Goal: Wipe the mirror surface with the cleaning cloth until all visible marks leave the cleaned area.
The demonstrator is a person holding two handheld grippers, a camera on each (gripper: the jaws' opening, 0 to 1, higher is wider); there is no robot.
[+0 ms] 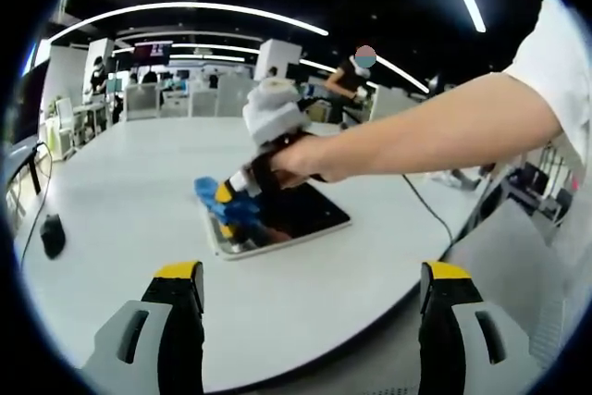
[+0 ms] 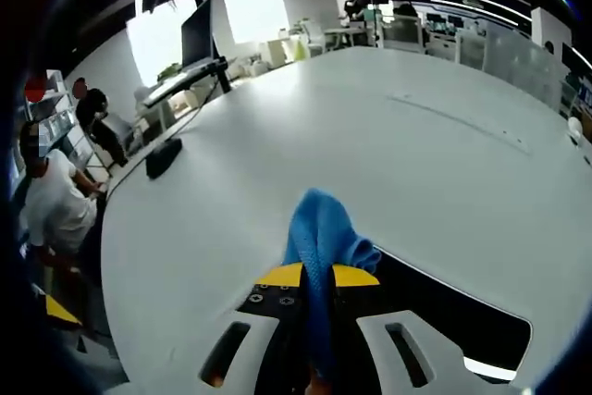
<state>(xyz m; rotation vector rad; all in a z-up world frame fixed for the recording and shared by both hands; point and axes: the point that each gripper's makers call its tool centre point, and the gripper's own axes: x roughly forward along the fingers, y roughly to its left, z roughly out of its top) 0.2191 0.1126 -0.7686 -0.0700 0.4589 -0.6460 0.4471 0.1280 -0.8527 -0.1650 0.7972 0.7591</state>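
Observation:
A flat rectangular mirror point(image 1: 301, 215) with a pale rim lies on the white table point(image 1: 139, 201). In the left gripper view the right gripper point(image 1: 228, 213), held in a hand, presses a blue cleaning cloth point(image 1: 222, 201) onto the mirror's left end. My left gripper point(image 1: 310, 298) hovers open at the near table edge, well short of the mirror. In the right gripper view my right gripper point(image 2: 317, 277) is shut on the blue cloth point(image 2: 324, 238), which bunches up past the yellow tips. The dark mirror point(image 2: 462, 312) stretches to the right beneath it.
A black computer mouse point(image 1: 53, 233) lies at the table's left; another dark mouse point(image 2: 164, 156) with a cable shows far left in the right gripper view. A cable point(image 1: 430, 215) runs over the table's right side. Desks, monitors and people stand behind.

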